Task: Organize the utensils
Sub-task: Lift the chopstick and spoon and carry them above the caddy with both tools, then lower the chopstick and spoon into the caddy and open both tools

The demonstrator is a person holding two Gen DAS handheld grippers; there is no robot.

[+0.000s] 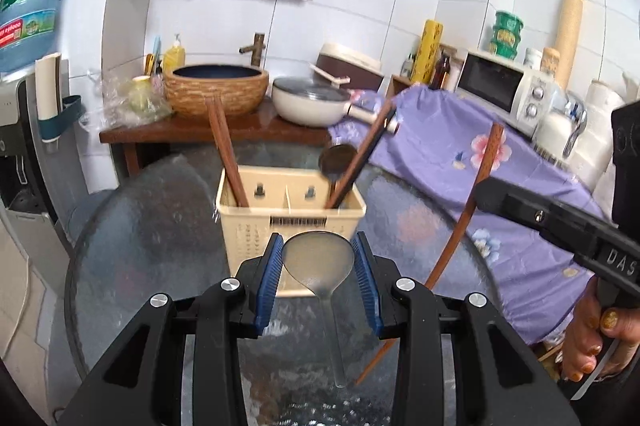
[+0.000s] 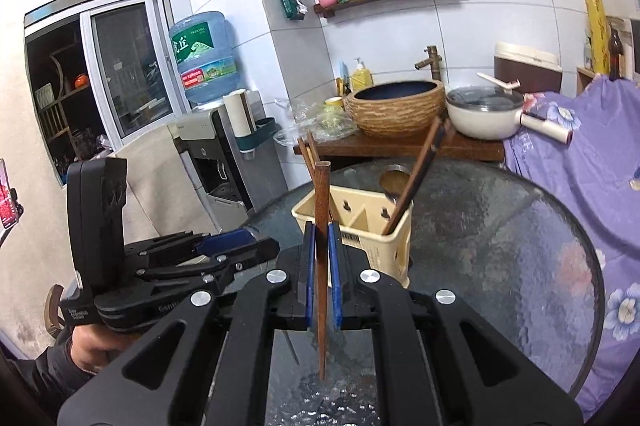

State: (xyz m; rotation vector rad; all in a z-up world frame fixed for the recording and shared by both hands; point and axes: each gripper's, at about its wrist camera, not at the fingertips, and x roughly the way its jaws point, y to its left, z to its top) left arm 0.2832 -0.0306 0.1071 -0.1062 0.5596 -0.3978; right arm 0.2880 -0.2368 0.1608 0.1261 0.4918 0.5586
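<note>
Left hand-held gripper (image 1: pixel 318 262) is clamped on a translucent spoon (image 1: pixel 318 258): my blue pads (image 1: pixel 270 266) press on either side of its bowl, and the handle hangs down below the fingers, over the glass surface (image 1: pixel 140 226). Just ahead of this hand-held gripper stands a cream caddy (image 1: pixel 256 226) with a divider in it. Its left compartment, as I look along the fingers, holds dark chopsticks (image 1: pixel 226 154) leaning back; its right compartment holds a ladle (image 1: pixel 336 160) and more sticks tilted to the right.

Right hand-held gripper (image 2: pixel 321 258) is closed on a single brown chopstick (image 2: pixel 321 194). It stands nearly upright between the pads, its squared top above the fingertips and its thin end below them, over the surface. From the left view I see that same stick slanting across to the right of my left fingers, with the right hand-held gripper entering from the right edge and a hand (image 1: pixel 592 330) on its grip. The caddy sits just ahead of the right fingers too, slightly to their right.

Beyond the caddy, behind the surface, a wooden counter (image 1: pixel 260 130) carries a woven basin (image 1: pixel 216 90) and a white pan (image 1: pixel 308 102). To the right, a purple floral cloth (image 1: pixel 440 146) lies draped beside the surface.
</note>
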